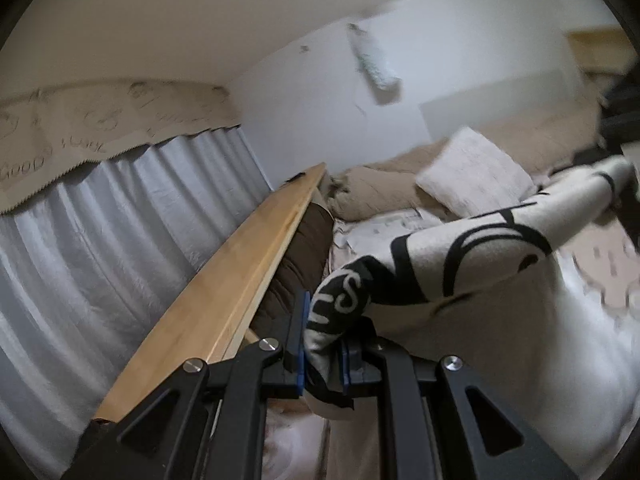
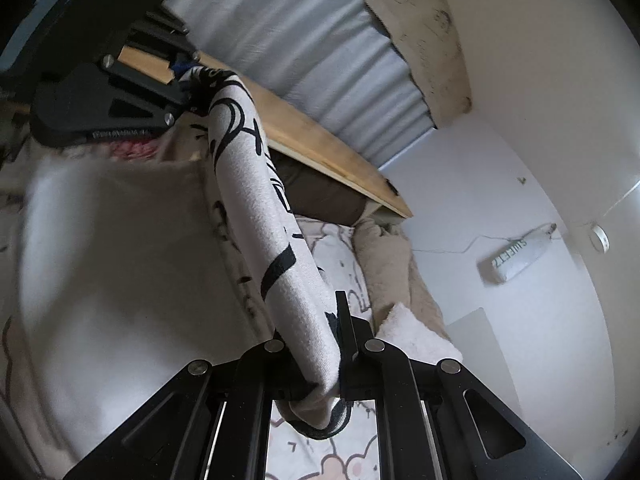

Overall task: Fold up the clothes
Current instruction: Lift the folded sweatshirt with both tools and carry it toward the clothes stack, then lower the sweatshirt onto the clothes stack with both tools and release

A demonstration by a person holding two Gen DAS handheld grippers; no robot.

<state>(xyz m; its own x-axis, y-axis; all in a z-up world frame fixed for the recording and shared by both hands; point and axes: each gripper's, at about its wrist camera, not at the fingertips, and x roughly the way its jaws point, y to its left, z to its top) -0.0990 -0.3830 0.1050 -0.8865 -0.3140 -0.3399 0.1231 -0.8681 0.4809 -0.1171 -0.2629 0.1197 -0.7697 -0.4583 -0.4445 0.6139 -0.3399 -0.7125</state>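
A white garment with black lettering [image 1: 460, 252] hangs stretched in the air between my two grippers above a bed. My left gripper [image 1: 323, 344] is shut on one end of it, the cloth bunched between the blue pads. The garment runs up to the right, where my right gripper [image 1: 624, 184] holds the other end. In the right wrist view my right gripper [image 2: 316, 364] is shut on the garment [image 2: 256, 200]. The cloth rises from it to the left gripper [image 2: 188, 80] at the upper left, and the rest of the garment hangs below.
A wooden rail [image 1: 224, 280] runs along the bed's left side, with a grey curtain [image 1: 100, 232] behind it. Beige bedding [image 1: 380, 192] and a white pillow [image 1: 476, 172] lie at the head. A patterned sheet [image 2: 340, 264] covers the mattress. White walls close the room.
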